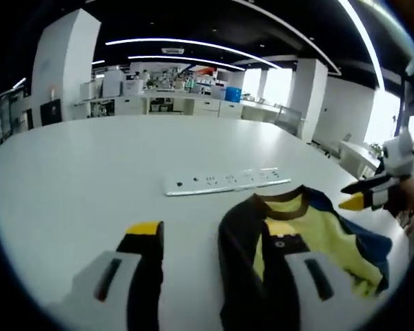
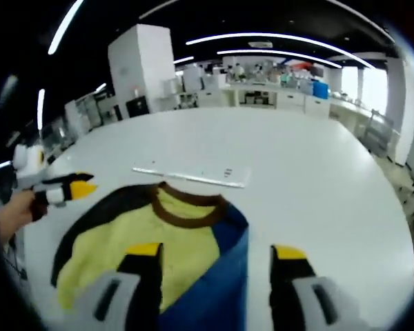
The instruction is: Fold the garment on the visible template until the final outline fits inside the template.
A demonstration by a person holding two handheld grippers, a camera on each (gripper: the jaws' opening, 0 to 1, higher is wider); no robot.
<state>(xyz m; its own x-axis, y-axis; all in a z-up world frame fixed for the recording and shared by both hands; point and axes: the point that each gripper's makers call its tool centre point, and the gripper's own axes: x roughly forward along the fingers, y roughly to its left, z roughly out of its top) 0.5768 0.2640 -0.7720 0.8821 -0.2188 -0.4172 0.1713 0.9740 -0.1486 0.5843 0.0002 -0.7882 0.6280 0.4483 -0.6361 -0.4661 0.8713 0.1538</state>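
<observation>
The yellow garment (image 2: 152, 241) lies flat on the white table (image 2: 297, 179), open room all round; a power strip (image 2: 193, 174) sits beyond its collar. Both the left gripper (image 1: 217, 238) and right gripper (image 2: 217, 252) hang released, jaws apart.

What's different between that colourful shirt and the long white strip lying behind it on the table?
The shirt is soft and rumpled, in yellow, blue and black with a brown collar; the white strip is stiff, straight and one plain colour. The shirt spreads wide, while the strip is long and narrow. The strip carries rows of small sockets; the shirt has none. Both lie flat on the white table.
</observation>
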